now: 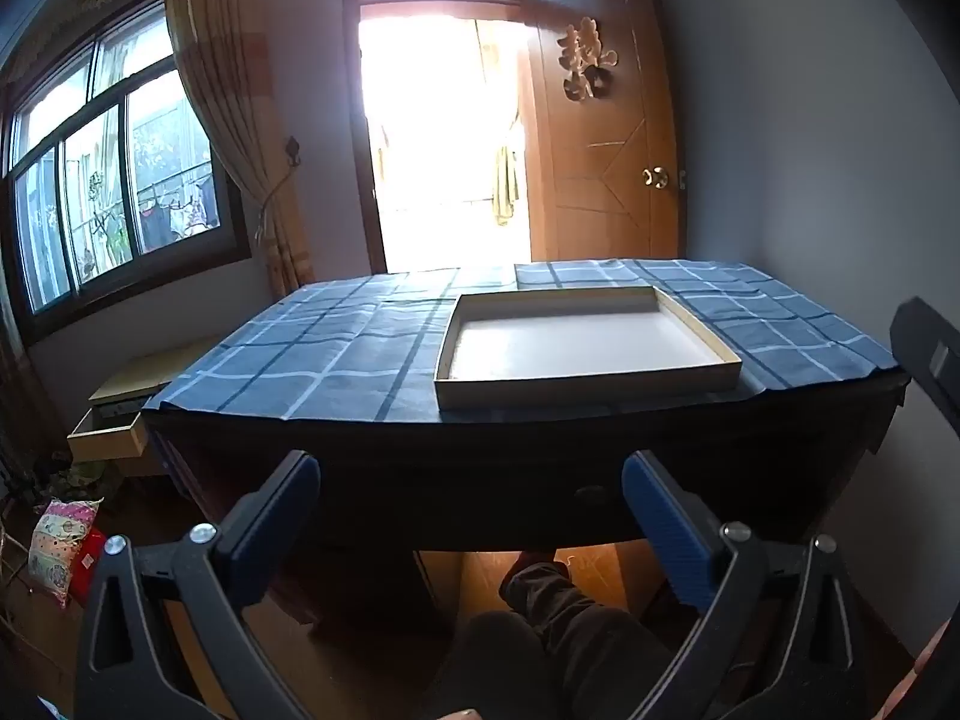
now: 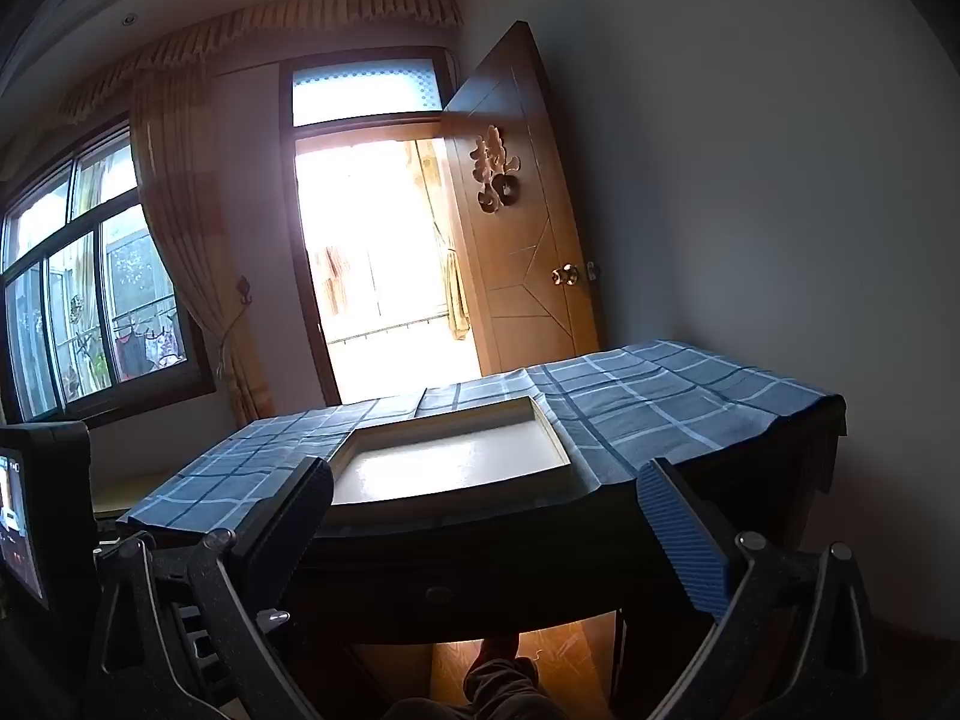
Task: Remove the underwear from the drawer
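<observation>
A dark wooden desk stands ahead, and its front drawer point(image 1: 591, 495) with a small round knob point(image 2: 438, 594) is closed. No underwear shows in either view. My left gripper point(image 1: 471, 519) is open and empty, held in front of the desk's front face, left of the knob. My right gripper point(image 2: 486, 531) is open and empty, a little back from the drawer front, with the knob between its fingers in the view. The left gripper's body shows at the left edge of the right wrist view point(image 2: 36, 510).
A blue checked cloth point(image 1: 336, 354) covers the desk top. A shallow wooden tray point(image 1: 585, 387) with a white floor sits on it near the front edge. A low cabinet with an open drawer point(image 1: 108, 429) stands at the left. A person's leg point(image 1: 558, 606) is under the desk.
</observation>
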`<state>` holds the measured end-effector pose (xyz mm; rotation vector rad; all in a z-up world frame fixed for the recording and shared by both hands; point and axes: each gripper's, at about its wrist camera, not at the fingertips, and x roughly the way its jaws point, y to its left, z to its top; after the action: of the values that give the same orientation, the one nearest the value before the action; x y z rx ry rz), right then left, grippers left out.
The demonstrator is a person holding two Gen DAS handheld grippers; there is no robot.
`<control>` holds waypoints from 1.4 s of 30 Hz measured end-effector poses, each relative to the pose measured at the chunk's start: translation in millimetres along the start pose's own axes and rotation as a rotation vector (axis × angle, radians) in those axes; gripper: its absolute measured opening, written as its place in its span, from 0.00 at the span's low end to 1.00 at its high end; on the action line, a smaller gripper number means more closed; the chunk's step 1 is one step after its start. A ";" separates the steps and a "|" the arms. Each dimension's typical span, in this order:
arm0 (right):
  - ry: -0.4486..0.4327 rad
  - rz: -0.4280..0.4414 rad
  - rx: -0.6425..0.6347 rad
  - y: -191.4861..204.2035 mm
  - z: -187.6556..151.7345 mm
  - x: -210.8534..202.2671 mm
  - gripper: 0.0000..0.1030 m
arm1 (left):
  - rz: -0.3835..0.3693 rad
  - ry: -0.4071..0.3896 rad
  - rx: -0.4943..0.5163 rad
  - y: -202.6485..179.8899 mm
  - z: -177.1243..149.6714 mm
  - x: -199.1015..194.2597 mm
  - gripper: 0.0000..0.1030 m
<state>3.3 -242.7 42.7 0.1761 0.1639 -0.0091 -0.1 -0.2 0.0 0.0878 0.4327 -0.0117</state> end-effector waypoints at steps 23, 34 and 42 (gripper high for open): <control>0.023 -0.002 -0.006 0.2 -1.8 3.3 1.00 | -0.011 0.031 -0.011 0.0 -0.5 7.2 1.00; 0.027 -0.004 -0.004 0.9 -1.7 5.8 1.00 | -0.018 0.028 -0.017 2.4 -1.0 5.6 1.00; 0.027 -0.004 -0.004 -3.6 -0.4 4.6 1.00 | -0.014 0.026 -0.015 1.2 -1.3 5.3 1.00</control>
<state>7.7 -246.1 40.9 0.1718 0.1913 -0.0107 4.2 1.1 -3.3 0.0704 0.4593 -0.0210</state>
